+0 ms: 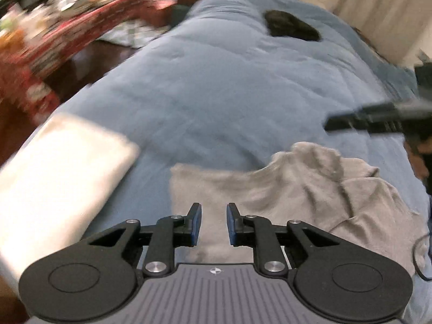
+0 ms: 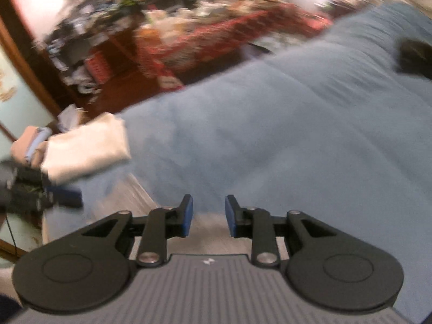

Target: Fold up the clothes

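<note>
A crumpled grey garment (image 1: 297,189) lies on the blue bedspread (image 1: 216,94), its left part flat and its right part bunched. My left gripper (image 1: 214,221) hovers over its flat left part, open, with nothing between the blue pads. The right gripper (image 1: 332,122) shows as a dark blur above the garment's right side. In the right wrist view my right gripper (image 2: 208,216) is open and empty over the bedspread (image 2: 270,135), with a pale strip of grey garment (image 2: 208,229) under its jaws. The left gripper (image 2: 67,199) and the hand (image 2: 24,145) holding it sit at the left edge.
A folded white cloth (image 1: 62,167) lies on the bed left of the garment, seen also in the right wrist view as the white cloth (image 2: 86,148). A black item (image 1: 291,27) rests far up the bed. Cluttered red furniture (image 2: 216,35) stands beyond the bed's left edge.
</note>
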